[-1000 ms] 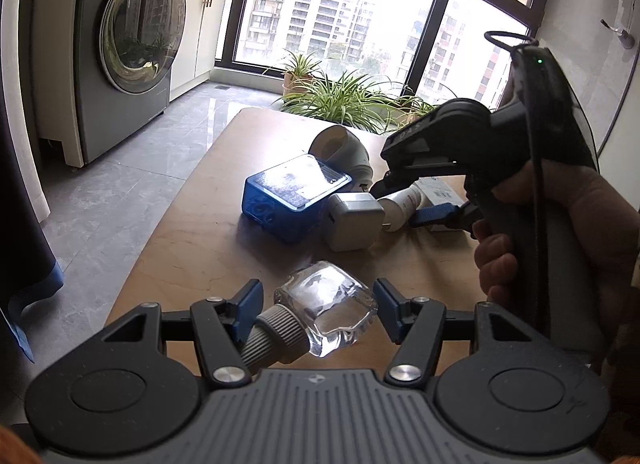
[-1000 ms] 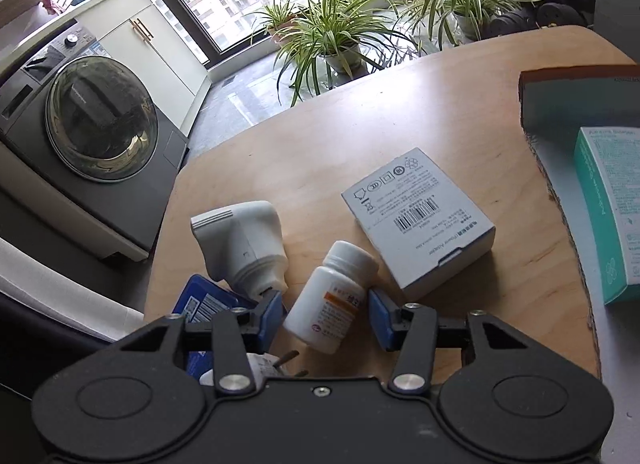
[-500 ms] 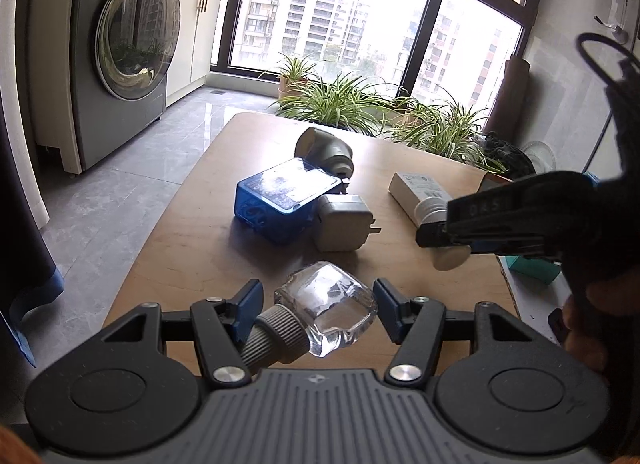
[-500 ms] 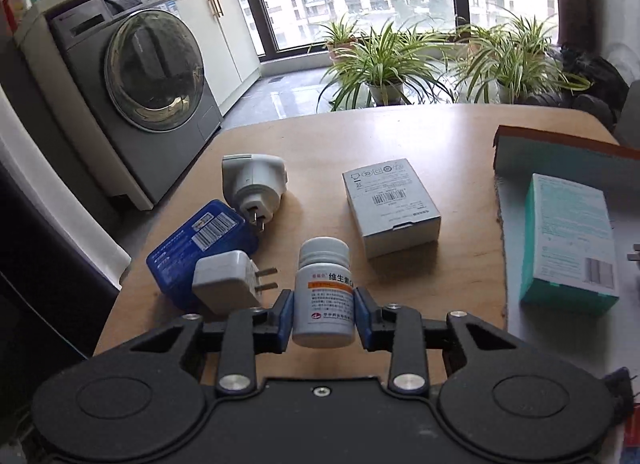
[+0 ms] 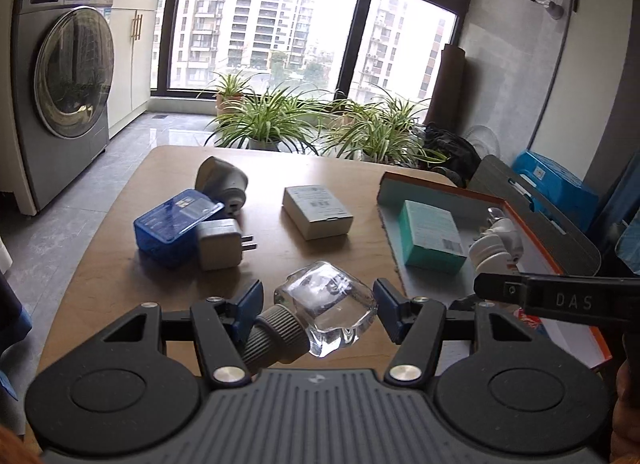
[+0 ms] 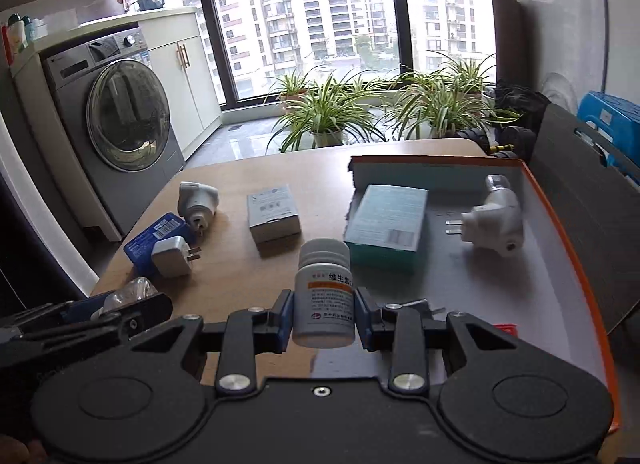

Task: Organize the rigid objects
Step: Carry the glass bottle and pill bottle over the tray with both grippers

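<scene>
My right gripper (image 6: 323,314) is shut on a white pill bottle (image 6: 325,290) and holds it upright above the near left edge of the orange-rimmed tray (image 6: 576,264). The tray holds a teal box (image 6: 386,220) and a white plug adapter (image 6: 498,216). My left gripper (image 5: 318,302) is open around a clear glass bottle with a grey cap (image 5: 316,314) that lies between its fingers on the table. A grey box (image 5: 318,210), a blue box (image 5: 176,220), a white charger (image 5: 220,244) and a grey adapter (image 5: 222,180) lie on the wooden table (image 5: 120,272).
The tray (image 5: 560,264) sits on the table's right side, with its grey lid (image 6: 580,224) leaning behind it. Potted plants (image 6: 328,112) stand past the table's far edge. A washing machine (image 6: 116,120) stands to the left.
My right gripper closed on the pill bottle, lifted it off the table and carried it right, over the tray's edge. My left gripper has stayed around the glass bottle.
</scene>
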The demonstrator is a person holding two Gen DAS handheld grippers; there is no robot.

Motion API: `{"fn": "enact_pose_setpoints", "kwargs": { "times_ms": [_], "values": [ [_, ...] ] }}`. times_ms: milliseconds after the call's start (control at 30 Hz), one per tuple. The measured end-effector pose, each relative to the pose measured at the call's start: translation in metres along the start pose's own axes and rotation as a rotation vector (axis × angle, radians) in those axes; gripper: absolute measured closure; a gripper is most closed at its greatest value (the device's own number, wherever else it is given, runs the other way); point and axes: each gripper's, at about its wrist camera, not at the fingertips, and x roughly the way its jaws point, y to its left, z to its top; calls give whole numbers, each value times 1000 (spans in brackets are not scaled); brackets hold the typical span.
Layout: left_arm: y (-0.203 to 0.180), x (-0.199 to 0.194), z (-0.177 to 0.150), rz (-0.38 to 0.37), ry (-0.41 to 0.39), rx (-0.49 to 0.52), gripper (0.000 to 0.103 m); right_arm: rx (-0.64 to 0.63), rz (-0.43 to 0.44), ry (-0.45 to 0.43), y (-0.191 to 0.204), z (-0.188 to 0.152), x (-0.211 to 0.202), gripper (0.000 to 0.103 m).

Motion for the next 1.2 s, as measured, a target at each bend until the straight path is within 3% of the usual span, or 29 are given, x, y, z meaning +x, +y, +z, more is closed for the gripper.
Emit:
{"fn": "enact_pose_setpoints", "kwargs": {
  "times_ms": [333, 600, 1200],
  "values": [
    [-60, 5, 9, -102, 2, 81, 42, 79, -120, -83, -67, -6, -38, 63],
    [-95, 18, 18, -142, 10, 124, 42, 131, -148, -120, -97, -5, -44, 63],
    [-130, 32, 29, -110, 52, 155, 42, 116, -152, -133, -106, 0, -42, 63]
  ]
}}
